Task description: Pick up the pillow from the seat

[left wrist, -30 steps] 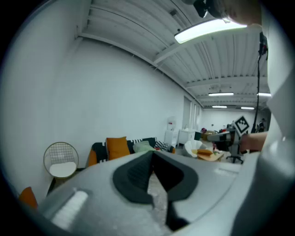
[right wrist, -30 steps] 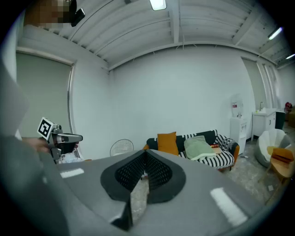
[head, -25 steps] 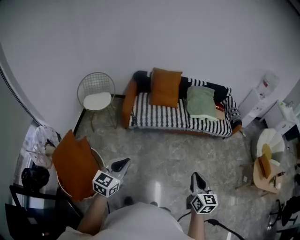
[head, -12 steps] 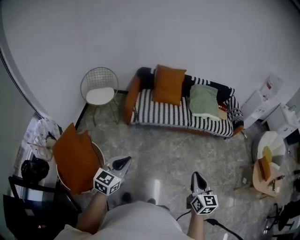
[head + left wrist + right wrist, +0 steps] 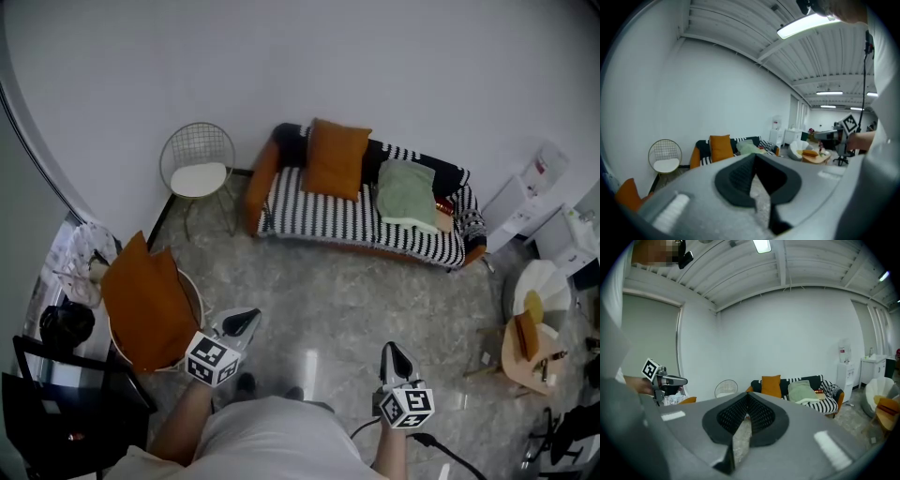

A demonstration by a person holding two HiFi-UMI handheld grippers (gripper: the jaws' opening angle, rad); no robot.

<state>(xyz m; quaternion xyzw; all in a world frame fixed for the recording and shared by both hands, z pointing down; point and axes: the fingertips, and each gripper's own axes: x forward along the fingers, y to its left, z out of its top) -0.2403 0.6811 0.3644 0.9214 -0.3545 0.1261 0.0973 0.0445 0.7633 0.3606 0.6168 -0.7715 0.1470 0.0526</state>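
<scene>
One striped sofa point(image 5: 356, 223) carries one orange pillow point(image 5: 336, 157), propped upright against its backrest, long axis vertical, beside one green cushion point(image 5: 405, 195). A second orange pillow point(image 5: 145, 305) seemingly tilts on a round stool point(image 5: 196, 302). The left tongs point(image 5: 242, 322) and right tongs point(image 5: 395, 357) are pressed together, empty.

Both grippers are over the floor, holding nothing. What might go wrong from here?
1. Two candidates: an orange square pillow leans on the black-and-white striped sofa, and a second orange pillow lies on the round seat beside the left gripper; the wrong one may be picked.
2. The left gripper and right gripper have shut fingers; unless opened first, they would likely shove a pillow rather than grip it.
</scene>
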